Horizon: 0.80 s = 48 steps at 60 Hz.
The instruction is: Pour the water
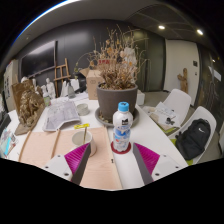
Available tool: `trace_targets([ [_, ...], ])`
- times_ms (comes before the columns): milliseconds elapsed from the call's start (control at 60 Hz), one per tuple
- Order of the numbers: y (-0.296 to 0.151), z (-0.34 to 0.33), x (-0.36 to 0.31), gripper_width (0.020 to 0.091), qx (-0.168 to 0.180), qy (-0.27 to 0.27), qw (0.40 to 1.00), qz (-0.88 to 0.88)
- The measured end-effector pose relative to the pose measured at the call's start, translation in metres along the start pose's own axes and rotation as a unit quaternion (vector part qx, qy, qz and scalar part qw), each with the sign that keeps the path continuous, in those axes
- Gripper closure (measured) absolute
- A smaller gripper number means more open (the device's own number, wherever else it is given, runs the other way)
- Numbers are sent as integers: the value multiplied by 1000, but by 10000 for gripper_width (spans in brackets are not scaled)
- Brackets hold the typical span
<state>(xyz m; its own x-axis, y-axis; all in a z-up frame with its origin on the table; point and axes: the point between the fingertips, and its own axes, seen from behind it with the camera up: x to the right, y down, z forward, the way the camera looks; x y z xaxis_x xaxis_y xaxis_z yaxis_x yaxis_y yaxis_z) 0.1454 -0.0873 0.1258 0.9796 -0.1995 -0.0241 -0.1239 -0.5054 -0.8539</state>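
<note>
Water shows clear inside a plastic bottle [122, 127] that stands upright on the desk [100, 165], blue cap on top and a blue-and-white label round its middle. The gripper [113, 158] reaches toward it with its fingers spread wide, holding nothing. The bottle stands just ahead of the fingertips, a little nearer the right finger [146, 157], whose magenta pad faces inward; a gap shows on either side of the bottle. The left finger [78, 158] lies over the pale wooden desk top beside a small dark red cup [88, 144] that sits close to its tip.

Behind the bottle, toward the far edge of the desk, a large grey pot [117, 101] holds a mass of dried brown branches and leaves [117, 62]. To the left of the pot lies a crumpled clear plastic bag [62, 115], and further toward the left edge stands another bundle of dry brown plant material [27, 102]. A small yellow object [83, 126] rests on the desk between the bag and the cup; what it is I cannot tell.

At the right edge of the desk a white chair [178, 103] is pulled near, and a black bag [194, 138] rests on a second white seat beside it. Ceiling lights [160, 27] glow over the dim room beyond.
</note>
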Motion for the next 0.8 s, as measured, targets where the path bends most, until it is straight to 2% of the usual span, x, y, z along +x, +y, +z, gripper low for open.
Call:
trace_targets([
  [333, 56, -181, -71, 247, -26, 5, 1000, -16],
  [450, 71, -226, -92, 246, -24, -1, 999, -33],
  [800, 92, -280, -113, 252, -24, -7, 999, -47],
])
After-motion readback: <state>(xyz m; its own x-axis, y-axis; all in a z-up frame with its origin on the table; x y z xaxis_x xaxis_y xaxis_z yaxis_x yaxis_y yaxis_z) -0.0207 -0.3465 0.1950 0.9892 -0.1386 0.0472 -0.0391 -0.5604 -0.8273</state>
